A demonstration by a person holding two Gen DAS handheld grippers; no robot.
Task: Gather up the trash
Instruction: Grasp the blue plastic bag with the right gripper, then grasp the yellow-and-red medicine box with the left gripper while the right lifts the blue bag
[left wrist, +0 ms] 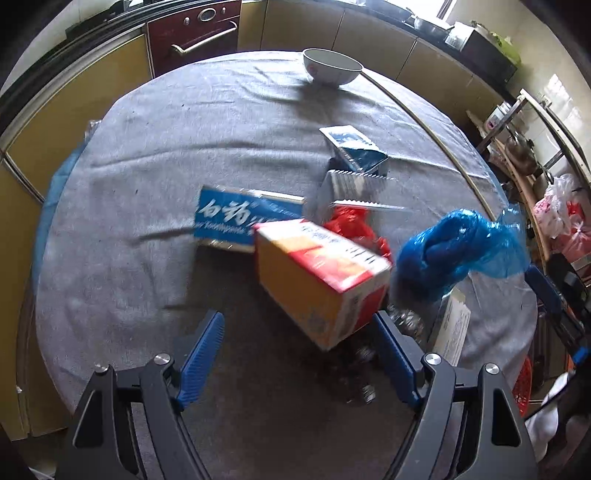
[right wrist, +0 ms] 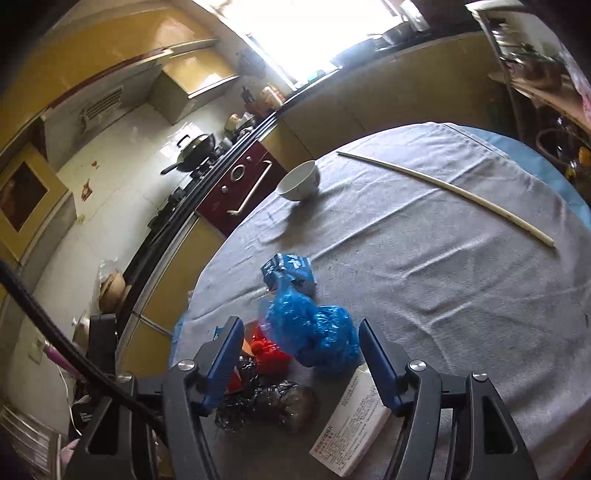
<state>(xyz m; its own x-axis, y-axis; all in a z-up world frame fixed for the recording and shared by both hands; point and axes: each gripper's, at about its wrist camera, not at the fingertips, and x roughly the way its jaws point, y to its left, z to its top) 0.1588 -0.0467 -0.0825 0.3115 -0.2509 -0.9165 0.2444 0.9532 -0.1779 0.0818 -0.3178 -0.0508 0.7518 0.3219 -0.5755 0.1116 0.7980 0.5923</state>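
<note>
Trash lies in a pile on the grey tablecloth (left wrist: 155,155). A yellow and red carton (left wrist: 317,273) appears tilted just ahead of my open, empty left gripper (left wrist: 299,332). Behind it lie a blue toothpaste box (left wrist: 236,218), a red plastic bag (left wrist: 354,225), silver wrappers (left wrist: 351,184) and a dark blue packet (left wrist: 354,147). A crumpled blue plastic bag (left wrist: 458,251) lies to the right. In the right wrist view the blue bag (right wrist: 314,328) sits between the fingers of my open right gripper (right wrist: 299,339), with the red bag (right wrist: 269,350), a black crumpled bag (right wrist: 266,402) and a white box (right wrist: 351,424) below.
A white bowl (left wrist: 332,66) stands at the far edge of the table, also in the right wrist view (right wrist: 299,181). A long pale stick (right wrist: 450,192) lies across the cloth. Yellow cabinets and a dark red oven (left wrist: 192,33) stand behind. Shelves with bags (left wrist: 554,214) stand at the right.
</note>
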